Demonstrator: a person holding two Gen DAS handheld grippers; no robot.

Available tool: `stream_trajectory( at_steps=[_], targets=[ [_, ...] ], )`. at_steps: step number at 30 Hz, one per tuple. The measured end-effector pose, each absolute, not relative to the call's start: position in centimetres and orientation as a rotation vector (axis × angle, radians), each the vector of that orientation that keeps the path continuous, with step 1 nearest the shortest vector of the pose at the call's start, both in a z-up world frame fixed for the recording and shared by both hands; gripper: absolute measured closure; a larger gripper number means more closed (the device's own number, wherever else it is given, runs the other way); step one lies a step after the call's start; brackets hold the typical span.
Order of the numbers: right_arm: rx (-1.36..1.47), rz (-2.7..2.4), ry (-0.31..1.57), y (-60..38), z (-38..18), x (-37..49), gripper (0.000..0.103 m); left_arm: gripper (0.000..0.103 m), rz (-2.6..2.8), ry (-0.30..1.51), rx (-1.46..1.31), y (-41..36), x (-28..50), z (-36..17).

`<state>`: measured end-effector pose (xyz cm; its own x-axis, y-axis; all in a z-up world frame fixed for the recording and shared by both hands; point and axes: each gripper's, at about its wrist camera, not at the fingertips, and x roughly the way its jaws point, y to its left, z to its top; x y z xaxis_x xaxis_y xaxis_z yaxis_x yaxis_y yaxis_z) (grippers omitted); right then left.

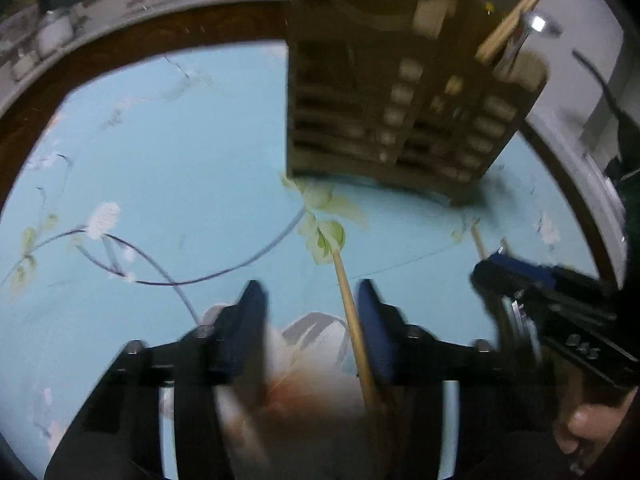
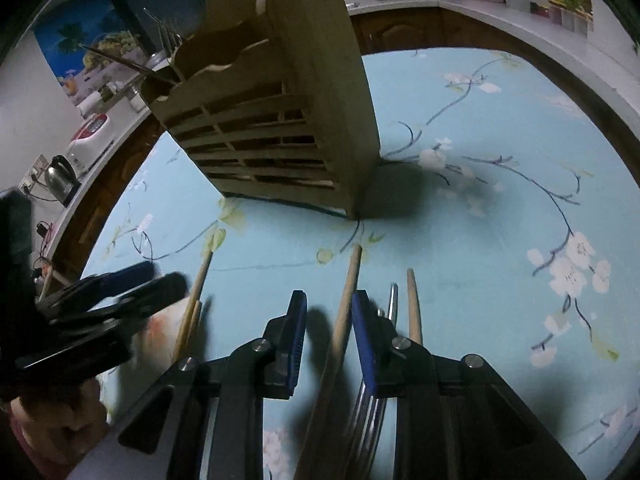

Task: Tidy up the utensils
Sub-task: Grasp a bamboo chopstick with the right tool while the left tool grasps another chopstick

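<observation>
Straddling separate chopsticks, we hold left gripper (image 1: 310,312) and right gripper (image 2: 328,320) unclenched; closing off-centre could flick chopstick (image 1: 352,320) aside.

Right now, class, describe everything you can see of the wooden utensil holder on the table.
The wooden utensil holder stands upright on the blue floral tablecloth. It looks like pale wood: slatted front with open gaps, solid side panel, wavy-cut top edges, inner compartments. Wooden sticks and a metal utensil poke from its top. Neither gripper touches it.

The wooden caddy (image 2: 280,120) is blocking the bench (image 2: 500,220) ahead; open cloth is lying to its right, chopsticks (image 2: 348,300) crossing the near side.
</observation>
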<state>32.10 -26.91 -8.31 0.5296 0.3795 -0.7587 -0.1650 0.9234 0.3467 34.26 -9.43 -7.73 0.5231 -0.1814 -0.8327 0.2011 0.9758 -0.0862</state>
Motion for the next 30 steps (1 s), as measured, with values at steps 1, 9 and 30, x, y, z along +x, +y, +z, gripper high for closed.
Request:
stream_trajectory(
  at_steps=[1,9,30],
  targets=[
    [0.239,0.330,0.961,-26.8,-8.3,32.2,0.077,0.060,-0.228,0.997,0.049,-9.8,34.3,-7.8],
    [0.097,0.285,0.953,-25.2,-8.1,32.3,0.088,0.094,-0.258,0.980,0.105,-10.8,33.9,-6.8],
    [0.346,0.412,0.647,-29.8,3.6,22.8,0.097,0.099,-0.386,0.704,-0.190,-1.7,22.6,6.1]
  ],
)
